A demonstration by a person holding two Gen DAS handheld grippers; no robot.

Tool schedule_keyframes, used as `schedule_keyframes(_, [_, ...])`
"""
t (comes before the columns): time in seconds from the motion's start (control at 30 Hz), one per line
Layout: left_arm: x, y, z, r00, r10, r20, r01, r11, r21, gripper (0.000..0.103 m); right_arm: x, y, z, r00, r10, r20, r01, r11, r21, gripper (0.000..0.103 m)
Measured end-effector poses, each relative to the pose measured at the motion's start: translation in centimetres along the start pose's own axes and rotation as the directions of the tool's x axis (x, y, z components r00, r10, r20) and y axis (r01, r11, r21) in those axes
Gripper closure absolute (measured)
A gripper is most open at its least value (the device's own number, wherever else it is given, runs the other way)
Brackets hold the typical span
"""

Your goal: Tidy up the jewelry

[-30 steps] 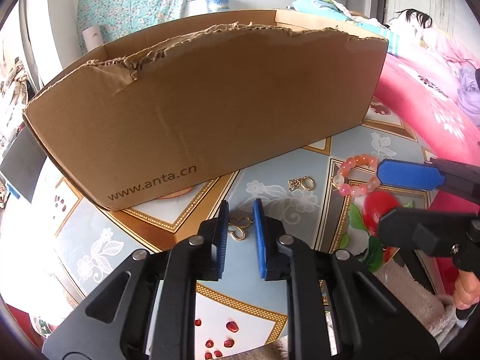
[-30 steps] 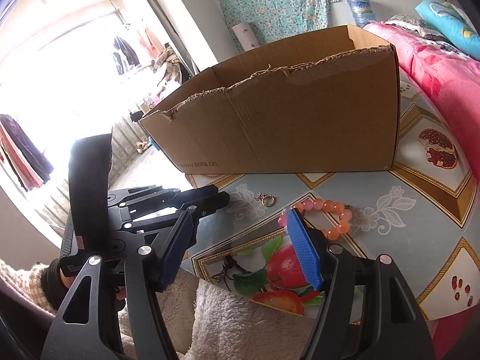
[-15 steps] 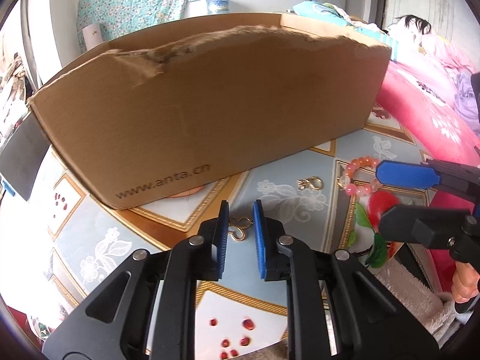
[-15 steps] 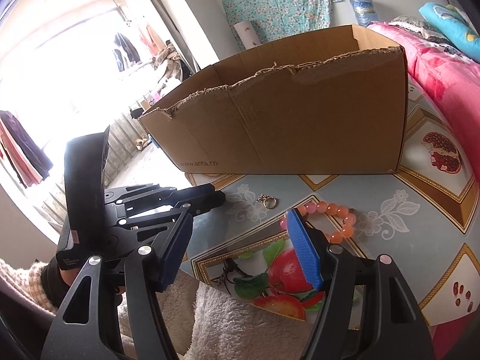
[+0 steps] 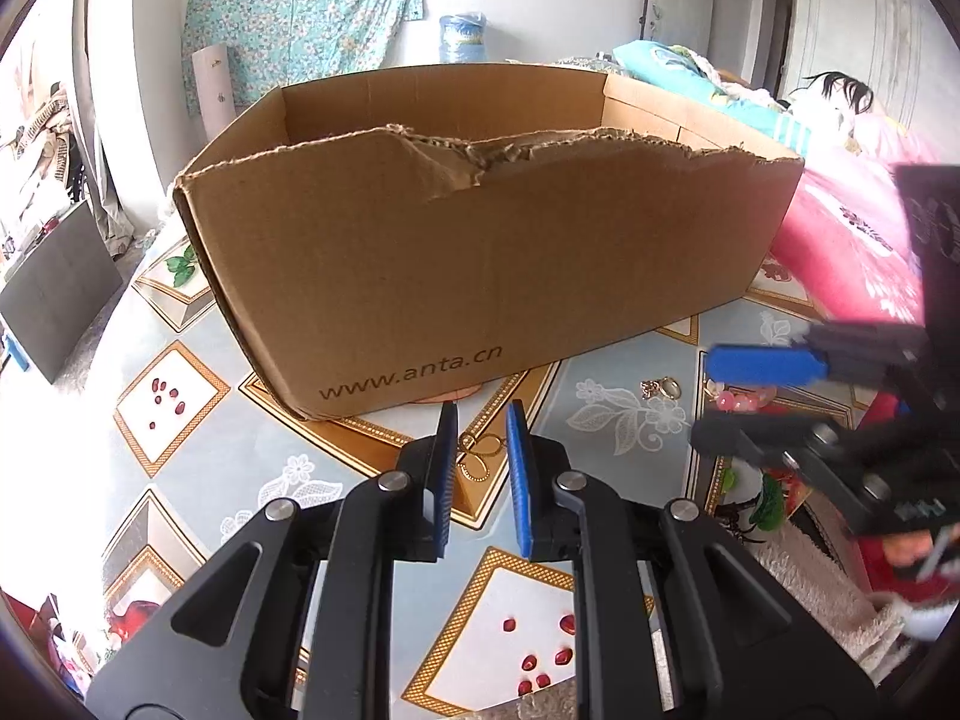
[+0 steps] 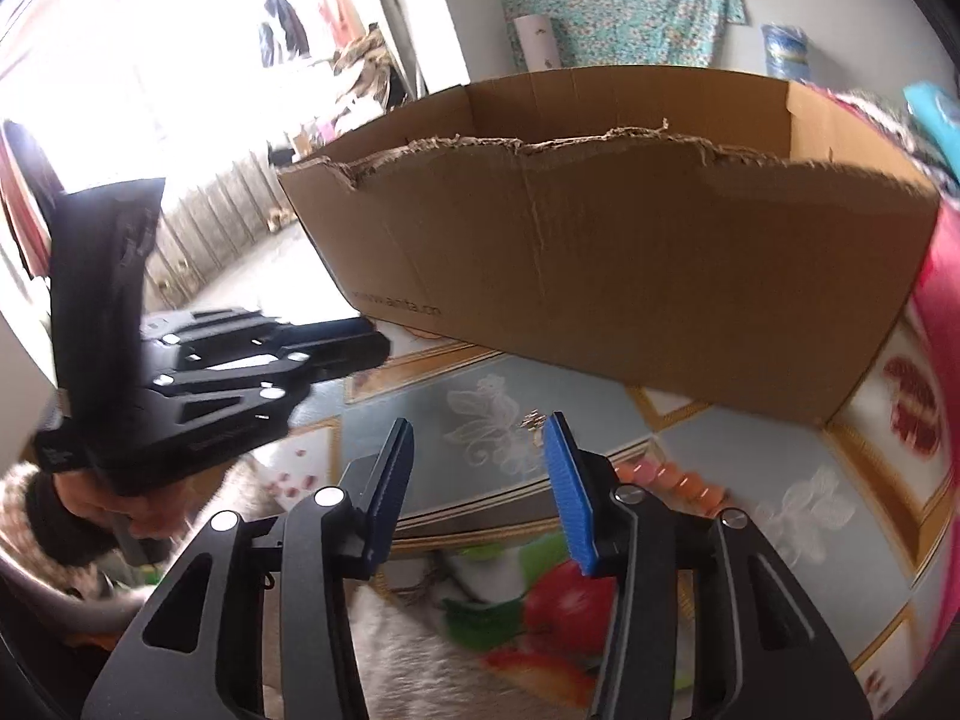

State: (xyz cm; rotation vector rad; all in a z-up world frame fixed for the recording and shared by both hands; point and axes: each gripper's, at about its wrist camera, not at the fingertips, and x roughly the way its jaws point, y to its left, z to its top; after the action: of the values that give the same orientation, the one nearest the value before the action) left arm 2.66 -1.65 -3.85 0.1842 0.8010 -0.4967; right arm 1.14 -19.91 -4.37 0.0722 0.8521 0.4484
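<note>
A gold looped earring lies on the patterned tablecloth just beyond my left gripper, whose jaws stand narrowly apart and empty above it. A small gold ring piece lies to the right, also in the right wrist view. A pink-orange bead bracelet is partly hidden behind my right gripper; it shows behind the right finger. My right gripper is wide open and empty. A torn cardboard box stands behind.
A pink quilt lies to the right of the box. A fluffy white rug or sleeve sits at the near table edge. A dark panel leans at far left. The left gripper body fills the left of the right wrist view.
Both grippers have lifted and tilted, so the box interior shows. My right gripper has swung left over the bracelet and ring. The earring stays on the table between the left fingers.
</note>
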Motion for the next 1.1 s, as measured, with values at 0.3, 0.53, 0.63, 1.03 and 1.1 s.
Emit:
schedule_keyframes(0.3, [0.1, 0.5, 0.0, 1.000, -0.023, 0.007, 0.023, 1.000, -0.013, 0.088, 2.3, -1.5, 1.8, 0.990, -0.001, -0.142, -0.016, 0.993, -0.117, 0.079])
schedule_keyframes(0.53, [0.0, 0.6, -0.1, 1.000, -0.028, 0.014, 0.028, 1.000, -0.010, 0.088, 2.8, -1.4, 2.9, 0.980, -0.001, -0.198, -0.037, 0.982, -0.187, 0.091])
schedule_keyframes(0.63, [-0.1, 0.6, 0.0, 0.999, -0.030, 0.020, 0.030, 0.999, -0.013, 0.088, 2.8, -1.3, 2.6, 0.980, -0.002, -0.200, -0.036, 0.982, -0.187, 0.091])
schedule_keyframes(1.03, [-2.4, -0.3, -0.2, 0.998, -0.023, 0.053, 0.022, 0.999, 0.024, 0.088, -0.8, -1.8, 1.5, 0.991, -0.014, -0.132, -0.007, 0.988, -0.157, 0.099])
schedule_keyframes(1.1, [-2.6, -0.4, -0.2, 0.998, -0.024, 0.055, 0.022, 0.999, 0.024, 0.088, -0.6, -1.8, 1.5, 0.989, -0.001, -0.145, -0.023, 0.985, -0.169, 0.096])
